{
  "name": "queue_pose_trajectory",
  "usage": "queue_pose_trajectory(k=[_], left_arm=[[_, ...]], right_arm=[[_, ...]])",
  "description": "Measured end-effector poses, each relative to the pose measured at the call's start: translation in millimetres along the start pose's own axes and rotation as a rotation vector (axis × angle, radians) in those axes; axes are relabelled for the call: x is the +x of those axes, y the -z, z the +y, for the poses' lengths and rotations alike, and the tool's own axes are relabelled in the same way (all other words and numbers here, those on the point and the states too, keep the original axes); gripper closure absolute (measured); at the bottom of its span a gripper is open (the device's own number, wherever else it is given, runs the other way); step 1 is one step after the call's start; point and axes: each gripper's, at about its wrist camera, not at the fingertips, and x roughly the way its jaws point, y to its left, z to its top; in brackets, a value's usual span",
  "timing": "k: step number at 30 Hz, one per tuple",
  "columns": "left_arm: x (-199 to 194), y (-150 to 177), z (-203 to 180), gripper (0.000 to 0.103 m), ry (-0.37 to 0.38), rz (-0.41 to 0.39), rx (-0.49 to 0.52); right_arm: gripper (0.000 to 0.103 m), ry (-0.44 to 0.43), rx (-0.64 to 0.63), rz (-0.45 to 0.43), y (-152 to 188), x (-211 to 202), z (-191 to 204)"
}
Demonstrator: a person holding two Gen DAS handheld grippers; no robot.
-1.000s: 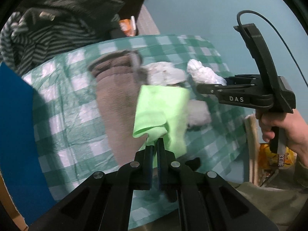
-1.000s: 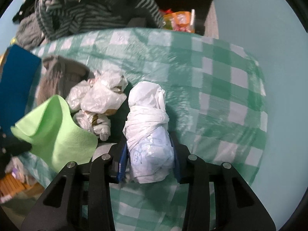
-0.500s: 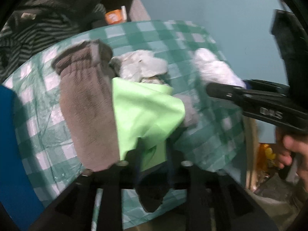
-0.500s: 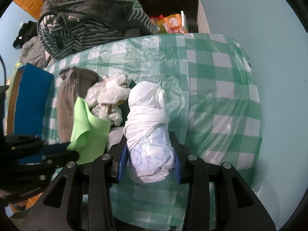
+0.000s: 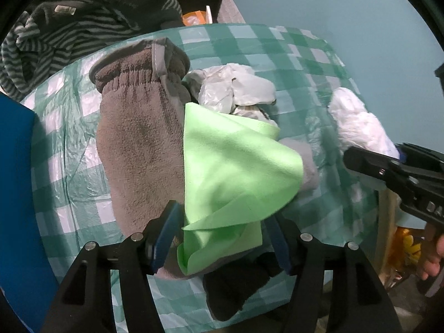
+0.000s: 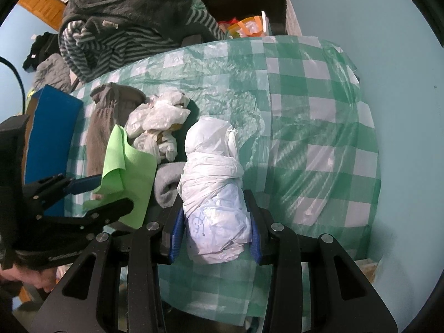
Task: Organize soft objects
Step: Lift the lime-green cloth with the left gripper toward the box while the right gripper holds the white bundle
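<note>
The main risk sits with the green cloth [image 5: 236, 172]: it lies loosely draped between the spread fingers of the left gripper [image 5: 222, 236], released, its lower fold slumped toward the table edge at 6 o'clock in the left wrist view. If the fingers catch that fold while pulling away, the cloth could drag off the checked tablecloth [image 6: 319, 105] or pull the brown fleece mitt [image 5: 141, 149] at its 9 o'clock side out of line. A second risk is the white bag bundle [image 6: 213, 194]; it is slippery plastic, so it may squirt out if squeezed unevenly, or tip against the crumpled plastic bags [image 6: 158, 119] lying at 11 o'clock of it in the right wrist view

The left gripper points across the table with its fingers wide apart, straddling the cloth without pinching it. The right gripper [image 6: 215, 230] is held level, low at 6 o'clock of its own view, its blue-padded fingers pressed on both flanks of the bundle, grasping it, with the bundle's far end reaching toward 12 o'clock over a grey cloth [image 6: 169, 183]
</note>
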Motion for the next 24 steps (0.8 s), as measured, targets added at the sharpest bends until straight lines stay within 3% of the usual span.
queue_pose_trajectory(k=[2, 4, 6, 10, 24], left_arm=[[1.9, 0.8, -0.9, 0.039, -0.007, -0.004, -0.003], [1.3, 1.4, -2.4, 0.046, -0.018, -0.014, 0.002], [1.1, 2.1, -4.0, 0.071, -0.023, -0.018, 0.012], [0.7, 3.7, -2.8, 0.092, -0.02, -0.019, 0.017], [-43.0, 15.8, -1.2, 0.095, 0.034, -0.108, 0.04]], right_arm=[[0.065, 0.0, -0.002, 0.0, 1.5, -0.5, 0.0], [0.065, -0.002, -0.005, -0.001, 2.3, -1.2, -0.4], [0.065, -0.003, -0.008, -0.003, 3.1, -2.0, 0.3], [0.065, -0.004, -0.014, -0.006, 4.4, -3.3, 2.8], [0.065, -0.006, -0.019, -0.027, 10.2, -13.6, 15.9]])
